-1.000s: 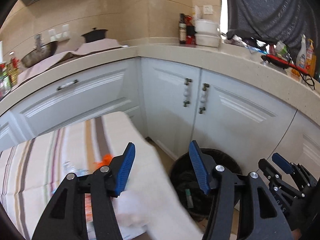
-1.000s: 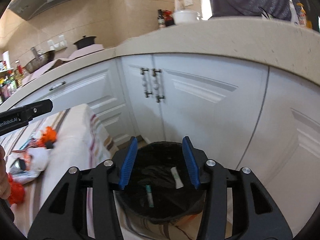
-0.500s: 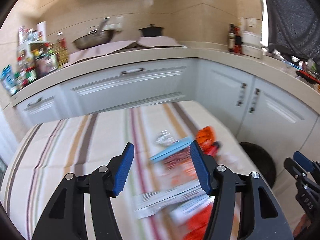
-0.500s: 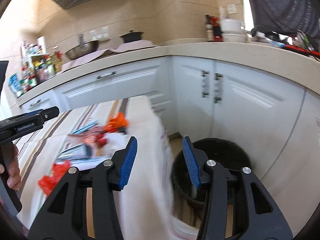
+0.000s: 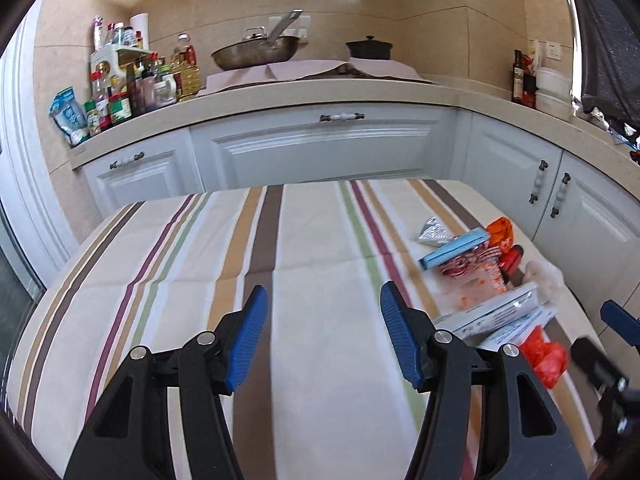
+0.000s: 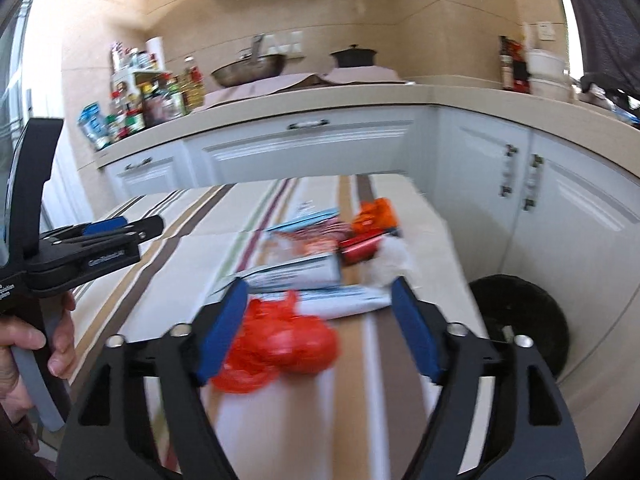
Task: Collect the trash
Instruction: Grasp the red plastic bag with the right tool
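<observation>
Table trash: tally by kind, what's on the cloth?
Flat paper packs: about 4, blurred
Red/orange crumpled wrappers: 2
Foil wrapper: 1
Red can-like item: 1
White tissue wad: 1
Total: about 9

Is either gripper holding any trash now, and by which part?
Nothing is held. The left gripper is empty; the right gripper is opening above the red bag.

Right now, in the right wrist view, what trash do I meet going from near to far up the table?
Red plastic bag → white-and-blue packet → boxed carton → red can → orange wrapper. The right gripper frames the bag, jaws opening, nothing gripped.
</observation>
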`<state>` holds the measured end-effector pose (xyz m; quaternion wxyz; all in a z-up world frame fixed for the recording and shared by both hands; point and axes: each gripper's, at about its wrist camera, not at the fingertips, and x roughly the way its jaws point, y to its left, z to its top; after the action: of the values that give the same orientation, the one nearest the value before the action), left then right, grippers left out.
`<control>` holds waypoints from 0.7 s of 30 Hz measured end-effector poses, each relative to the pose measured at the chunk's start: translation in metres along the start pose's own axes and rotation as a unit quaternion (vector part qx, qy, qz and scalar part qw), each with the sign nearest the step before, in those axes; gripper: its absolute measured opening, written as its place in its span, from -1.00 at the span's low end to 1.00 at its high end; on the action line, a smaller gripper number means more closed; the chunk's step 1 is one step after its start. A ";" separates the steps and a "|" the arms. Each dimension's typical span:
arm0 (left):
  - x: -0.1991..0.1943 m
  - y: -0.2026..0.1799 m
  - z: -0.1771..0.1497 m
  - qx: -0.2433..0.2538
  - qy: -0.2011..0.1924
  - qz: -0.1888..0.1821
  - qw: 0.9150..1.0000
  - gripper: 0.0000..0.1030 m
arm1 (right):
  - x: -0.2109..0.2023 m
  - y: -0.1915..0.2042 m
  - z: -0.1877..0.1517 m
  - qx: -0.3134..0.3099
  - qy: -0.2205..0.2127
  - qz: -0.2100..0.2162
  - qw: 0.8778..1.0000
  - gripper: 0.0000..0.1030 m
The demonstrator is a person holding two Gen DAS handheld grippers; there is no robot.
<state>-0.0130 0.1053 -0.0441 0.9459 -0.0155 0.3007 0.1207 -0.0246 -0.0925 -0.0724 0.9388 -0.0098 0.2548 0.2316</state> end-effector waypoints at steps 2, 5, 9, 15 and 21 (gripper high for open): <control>0.002 0.004 -0.004 -0.003 0.005 -0.002 1.000 0.13 | 0.006 0.011 -0.003 -0.009 0.011 0.007 1.000 0.58; 0.005 0.008 -0.009 -0.005 0.013 -0.006 1.000 0.13 | 0.016 0.021 -0.007 -0.015 0.028 0.008 0.999 0.62; 0.007 0.008 -0.014 -0.002 0.016 -0.013 1.000 0.14 | 0.027 0.023 -0.013 -0.013 0.055 0.007 0.998 0.62; 0.008 0.004 -0.017 -0.003 0.023 -0.023 0.999 0.14 | 0.031 0.019 -0.014 -0.016 0.074 -0.002 0.997 0.48; 0.006 -0.005 -0.019 0.005 0.023 -0.032 0.999 0.14 | 0.028 0.010 -0.017 -0.020 0.078 -0.006 0.997 0.13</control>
<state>-0.0174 0.1003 -0.0632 0.9421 -0.0234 0.3227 0.0883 -0.0160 -0.0745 -0.0999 0.9170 -0.0478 0.3227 0.2295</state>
